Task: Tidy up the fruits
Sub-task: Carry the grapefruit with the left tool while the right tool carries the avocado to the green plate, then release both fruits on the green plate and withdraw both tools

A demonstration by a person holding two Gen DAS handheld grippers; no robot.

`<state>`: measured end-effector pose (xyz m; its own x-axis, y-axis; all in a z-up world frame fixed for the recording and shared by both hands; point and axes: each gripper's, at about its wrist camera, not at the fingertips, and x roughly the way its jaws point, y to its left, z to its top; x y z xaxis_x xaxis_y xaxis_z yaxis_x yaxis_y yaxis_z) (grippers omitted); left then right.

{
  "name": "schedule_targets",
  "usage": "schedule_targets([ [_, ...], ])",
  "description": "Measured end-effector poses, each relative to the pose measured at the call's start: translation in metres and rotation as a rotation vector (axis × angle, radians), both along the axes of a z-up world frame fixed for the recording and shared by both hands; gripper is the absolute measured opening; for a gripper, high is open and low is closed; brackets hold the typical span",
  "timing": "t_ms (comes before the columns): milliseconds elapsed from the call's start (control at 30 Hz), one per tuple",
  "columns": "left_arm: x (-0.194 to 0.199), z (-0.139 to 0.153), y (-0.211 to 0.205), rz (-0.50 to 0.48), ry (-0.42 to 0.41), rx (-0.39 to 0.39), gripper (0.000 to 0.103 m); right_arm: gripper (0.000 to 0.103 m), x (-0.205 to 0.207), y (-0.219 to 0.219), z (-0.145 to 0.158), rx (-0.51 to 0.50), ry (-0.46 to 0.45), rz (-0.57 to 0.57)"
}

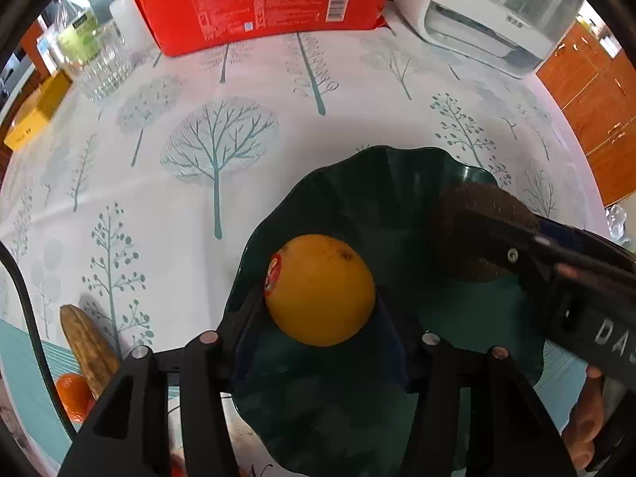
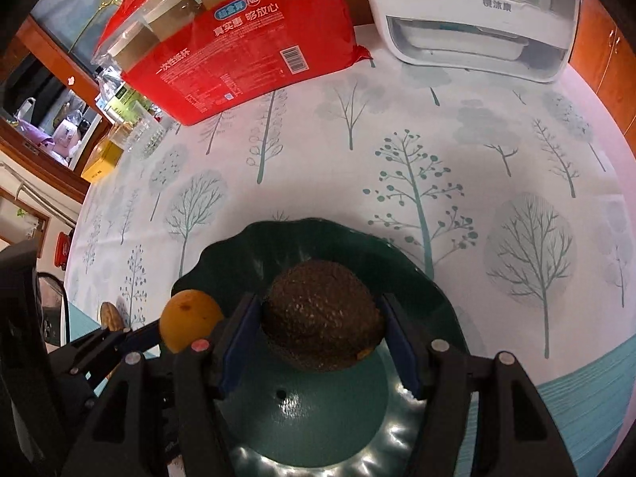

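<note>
**A:** What is sitting in the bowl you are reaching into?

**B:** Your left gripper (image 1: pixel 320 310) is cradling an orange (image 1: pixel 320 289) low inside the dark green scalloped bowl (image 2: pixel 342 238); whether its fingers are pressing, I cannot tell. Your right gripper (image 2: pixel 321 328) is clasping a rough brown avocado (image 2: pixel 322 314) over the same bowl.

**A:** And around it?

**B:** The bowl is resting on a tree-printed tablecloth (image 2: pixel 437 151). A red package (image 2: pixel 238 51), a white appliance (image 2: pixel 473 20) and glassware (image 1: pixel 101 67) are standing at the far edge, with wooden cabinets (image 1: pixel 588 91) beyond.

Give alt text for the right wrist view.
The right gripper holds a brown rough-skinned fruit between its blue pads over a dark green scalloped bowl. At left, the left gripper holds an orange.
</note>
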<state>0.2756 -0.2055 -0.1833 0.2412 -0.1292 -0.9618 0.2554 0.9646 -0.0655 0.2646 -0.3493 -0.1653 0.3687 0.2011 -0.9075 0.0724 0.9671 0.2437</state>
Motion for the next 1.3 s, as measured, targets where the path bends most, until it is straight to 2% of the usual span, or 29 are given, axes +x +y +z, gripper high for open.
schedule_targets([
  [67,-0.002,0.004,-0.001,-0.008,-0.024,0.012,0.068,0.064,-0.005,0.004,0.004,-0.043,-0.007,0.015],
  [233,-0.013,0.015,-0.002,-0.029,-0.049,0.023,0.073,0.064,-0.024,0.014,0.016,-0.142,-0.034,0.046],
  [367,-0.028,0.022,0.002,-0.048,-0.079,0.051,0.078,0.064,-0.039,0.017,0.023,-0.165,-0.033,0.050],
  [533,-0.047,0.029,0.014,-0.058,-0.098,0.078,0.078,0.064,-0.058,0.020,0.025,-0.181,-0.018,0.047],
  [833,-0.074,0.047,0.037,-0.034,-0.113,0.055,0.079,0.064,-0.089,0.027,0.037,-0.201,-0.026,0.037],
  [1300,-0.130,0.108,0.081,-0.009,-0.202,0.001,0.084,0.064,-0.144,0.051,0.070,-0.187,-0.067,-0.003],
])
